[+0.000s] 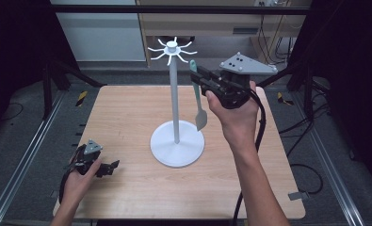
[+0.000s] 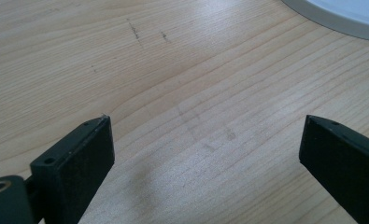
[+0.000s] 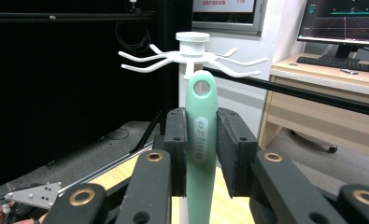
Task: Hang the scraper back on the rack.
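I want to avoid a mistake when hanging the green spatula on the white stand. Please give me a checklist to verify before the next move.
1. Right gripper holds the spatula firmly between both jaws: ok.
2. Handle hole is free, above the jaws: ok.
3. Hole is close to the hooks of the stand: ok, slightly below them.
4. Hole is lined up with one hook: cannot tell.
5. Spatula blade is clear of the stand pole: ok.
6. Left gripper rests open on the table, away from the stand: ok.
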A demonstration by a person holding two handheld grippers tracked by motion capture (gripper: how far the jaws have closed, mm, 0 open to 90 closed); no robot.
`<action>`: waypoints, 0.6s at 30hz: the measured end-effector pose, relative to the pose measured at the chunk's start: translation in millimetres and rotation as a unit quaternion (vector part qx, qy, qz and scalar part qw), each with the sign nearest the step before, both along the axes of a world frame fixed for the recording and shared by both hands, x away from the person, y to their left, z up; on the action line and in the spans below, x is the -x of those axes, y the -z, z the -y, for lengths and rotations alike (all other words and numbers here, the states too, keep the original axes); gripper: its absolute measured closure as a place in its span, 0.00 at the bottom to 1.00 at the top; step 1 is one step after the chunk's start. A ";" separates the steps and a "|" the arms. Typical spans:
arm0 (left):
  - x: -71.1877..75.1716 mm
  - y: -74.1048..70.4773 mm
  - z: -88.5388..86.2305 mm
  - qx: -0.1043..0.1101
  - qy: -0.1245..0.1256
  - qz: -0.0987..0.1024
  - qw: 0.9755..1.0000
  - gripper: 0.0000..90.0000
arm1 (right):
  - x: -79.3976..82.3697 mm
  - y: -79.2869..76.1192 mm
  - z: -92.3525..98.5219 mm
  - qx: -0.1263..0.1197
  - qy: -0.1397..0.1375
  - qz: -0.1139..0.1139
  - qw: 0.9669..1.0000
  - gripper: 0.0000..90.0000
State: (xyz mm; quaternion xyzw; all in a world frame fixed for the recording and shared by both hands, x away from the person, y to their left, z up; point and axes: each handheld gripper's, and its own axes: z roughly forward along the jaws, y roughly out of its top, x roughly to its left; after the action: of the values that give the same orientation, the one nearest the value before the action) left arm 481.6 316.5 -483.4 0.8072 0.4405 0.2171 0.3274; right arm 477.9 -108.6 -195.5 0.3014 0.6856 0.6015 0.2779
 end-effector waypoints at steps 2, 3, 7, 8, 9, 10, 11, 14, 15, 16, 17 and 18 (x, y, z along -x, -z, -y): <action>0.1 -0.2 0.1 -0.003 0.003 -0.002 1.000 0.03 | -0.4 -0.9 -1.3 -0.001 0.001 -0.001 1.000 0.83; 0.1 -0.2 0.3 -0.002 0.003 -0.002 1.000 0.03 | -0.7 -1.3 -1.5 0.000 0.000 -0.001 1.000 0.83; -0.4 0.6 1.4 0.001 0.003 -0.002 1.000 0.03 | 0.4 -4.0 -3.6 0.002 -0.002 0.000 1.000 0.83; -0.4 0.6 1.4 0.001 0.003 -0.002 1.000 0.03 | 0.4 -4.0 -3.6 0.002 -0.002 0.000 1.000 0.83; -0.6 0.7 1.9 0.002 0.004 -0.002 1.000 0.03 | 0.4 -4.6 -4.2 0.004 -0.002 0.000 1.000 0.83; -0.5 0.7 2.1 0.001 0.004 -0.001 1.000 0.03 | 0.3 -5.0 -4.4 0.004 -0.002 0.001 1.000 0.83; -0.5 0.7 2.2 0.001 0.004 -0.002 1.000 0.03 | 0.1 -5.4 -4.8 0.005 -0.003 0.001 1.000 0.83; -0.5 0.8 2.4 0.000 0.004 -0.002 1.000 0.03 | -0.5 -5.9 -6.4 0.007 -0.003 -0.001 1.000 0.83; -0.5 0.8 2.5 0.000 0.004 -0.002 1.000 0.03 | -1.3 -6.2 -8.1 0.012 -0.004 -0.001 1.000 0.83; -0.6 0.8 2.6 0.000 0.005 -0.002 1.000 0.03 | -1.6 -6.3 -8.8 0.012 -0.004 -0.001 1.000 0.83; -0.7 0.8 2.7 0.000 0.005 -0.002 1.000 0.03 | -1.9 -6.3 -9.5 0.012 -0.005 -0.001 1.000 0.83; -0.8 1.1 3.1 -0.001 0.006 -0.002 1.000 0.03 | -2.4 -6.3 -10.1 0.013 -0.005 -0.001 1.000 0.83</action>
State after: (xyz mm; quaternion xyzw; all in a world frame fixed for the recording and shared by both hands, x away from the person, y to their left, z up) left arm 482.4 313.4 -484.5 0.8104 0.4365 0.2139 0.3272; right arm 480.2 -98.5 -189.2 0.2953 0.6953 0.5934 0.2780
